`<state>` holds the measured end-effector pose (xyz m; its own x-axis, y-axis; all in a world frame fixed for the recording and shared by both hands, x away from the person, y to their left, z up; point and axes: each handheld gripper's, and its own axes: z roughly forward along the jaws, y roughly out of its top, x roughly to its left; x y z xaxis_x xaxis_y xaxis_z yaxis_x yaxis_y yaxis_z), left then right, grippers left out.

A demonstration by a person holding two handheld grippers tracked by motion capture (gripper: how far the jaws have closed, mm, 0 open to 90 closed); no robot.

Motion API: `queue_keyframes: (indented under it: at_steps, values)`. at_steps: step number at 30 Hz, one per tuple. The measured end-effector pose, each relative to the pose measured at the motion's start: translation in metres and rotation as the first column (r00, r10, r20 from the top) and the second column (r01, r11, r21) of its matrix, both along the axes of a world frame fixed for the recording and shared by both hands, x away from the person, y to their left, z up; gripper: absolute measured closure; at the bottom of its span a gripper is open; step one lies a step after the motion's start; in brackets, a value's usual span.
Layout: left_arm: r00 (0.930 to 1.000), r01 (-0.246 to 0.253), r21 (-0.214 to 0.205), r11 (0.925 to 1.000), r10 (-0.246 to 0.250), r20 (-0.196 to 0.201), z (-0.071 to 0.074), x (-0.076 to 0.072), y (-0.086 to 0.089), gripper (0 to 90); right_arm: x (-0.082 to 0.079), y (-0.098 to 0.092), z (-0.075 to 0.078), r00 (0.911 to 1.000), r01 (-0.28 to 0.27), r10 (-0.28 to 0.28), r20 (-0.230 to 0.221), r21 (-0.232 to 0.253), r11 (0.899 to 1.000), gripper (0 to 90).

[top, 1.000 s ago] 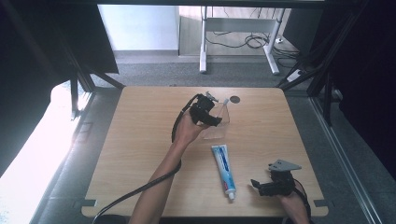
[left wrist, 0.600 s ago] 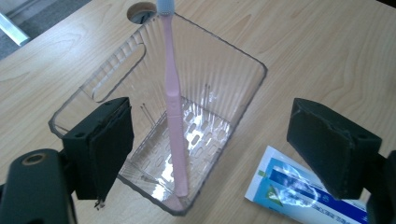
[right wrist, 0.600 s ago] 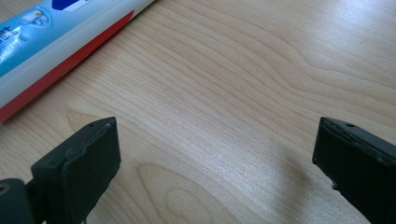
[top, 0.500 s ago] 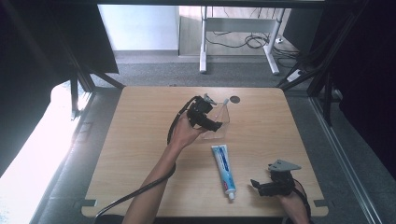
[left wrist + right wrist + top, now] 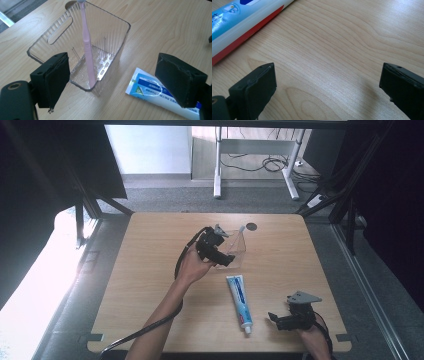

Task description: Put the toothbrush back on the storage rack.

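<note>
The left tongs (image 5: 112,80) have just been opening, and now their jaws stand wide apart with nothing pinched between them. Right in front of them stands a clear plastic holder (image 5: 105,32) on the wooden surface (image 5: 162,25). A pink toothbrush (image 5: 87,50) leans inside the holder, handle end down on the slotted bottom and brush end up past the far rim. The toothbrush is in the gap between the two jaws when you look along them, but the pads do not touch it or the holder.

A toothpaste tube (image 5: 150,92) lies flat on the surface just beside the holder, partly behind the right-hand jaw of the left tongs.

In the high view the right tongs (image 5: 287,320) rest low near the person's edge of the surface, well apart from the left tongs (image 5: 220,251). Their jaws are wide apart too, with only bare wood between them. The toothpaste tube (image 5: 239,20) lies just ahead of them, off to their left.
</note>
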<state>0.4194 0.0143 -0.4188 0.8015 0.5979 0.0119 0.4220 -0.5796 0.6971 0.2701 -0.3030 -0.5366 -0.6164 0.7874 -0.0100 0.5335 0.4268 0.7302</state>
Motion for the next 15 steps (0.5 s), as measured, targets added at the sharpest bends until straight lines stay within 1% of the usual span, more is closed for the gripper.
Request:
queue_keyframes:
  at_steps: [6,8,12,15]
  values:
    - [0.9997,0.010,0.009,0.9999,-0.011,0.021,-0.003,-0.009,0.008,12.8,0.000,0.000,0.000,1.0000,0.001,-0.001,-0.001,-0.001,1.000,0.9]
    - [0.9997,0.008,0.003,1.0000,-0.008,0.022,-0.004,-0.012,0.011,12.8,0.000,0.000,0.000,1.0000,0.001,-0.001,-0.001,-0.002,1.000,0.9]
    - [0.9991,0.012,0.008,0.9999,-0.012,0.040,-0.007,-0.017,0.017,12.9,0.000,0.001,0.000,1.0000,0.001,-0.001,-0.003,-0.002,1.000,0.9]
    - [0.9992,0.008,0.008,0.9999,-0.008,0.040,-0.010,-0.021,0.023,12.9,0.000,0.001,0.000,1.0000,0.000,0.000,-0.004,0.000,1.000,0.9]
